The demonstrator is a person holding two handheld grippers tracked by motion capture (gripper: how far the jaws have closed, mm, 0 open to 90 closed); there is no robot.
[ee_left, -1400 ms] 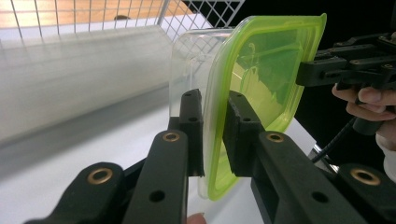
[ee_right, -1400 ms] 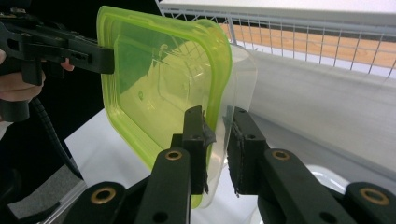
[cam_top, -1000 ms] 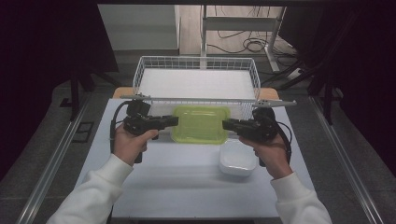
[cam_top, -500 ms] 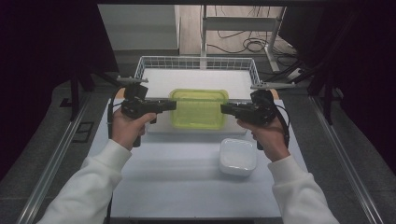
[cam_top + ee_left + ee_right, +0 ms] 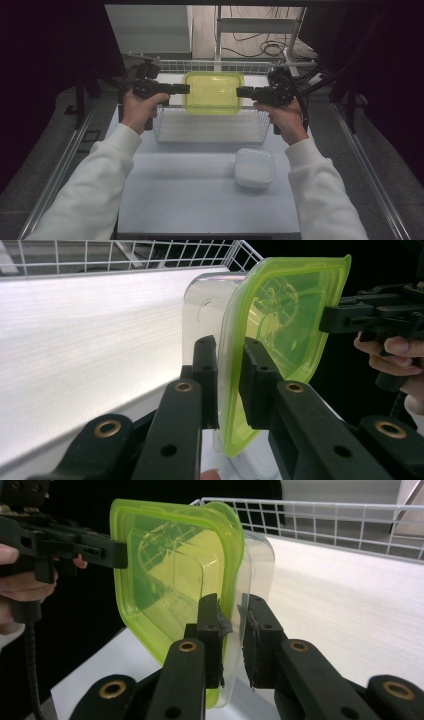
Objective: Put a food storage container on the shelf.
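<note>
- The left tool [image 5: 186, 89] was clamped on the left rim of the green-lidded box [image 5: 213, 92], and the right tool [image 5: 239, 91] was clamped on the right rim.
- The box hung in the air between the two tools, above the near edge of the wire basket [image 5: 210, 131] at the far end of the bench [image 5: 190, 200].
- A white tub [image 5: 254, 167] sat on the bench well apart from the box, near the person's right sleeve.
- Risk, as I judged it: each tool held only a thin lip, so if the hands drew apart or one rose ahead of the other, the rim could slip out and the box drop onto the basket wire.
- A second risk: the left pads [image 5: 206, 375] seemed to pinch mostly the lid [image 5: 280, 330], so a pull there might peel the lid off the clear body.
- If the box came down too low, its base could catch the basket's front rail.
- The gripper views showed what the high view could not: how each pair of jaws bit the rim, and the clear body [image 5: 257, 565] under the lid.
- The high view alone gave the layout: box over basket, tub nearer the person.
</note>
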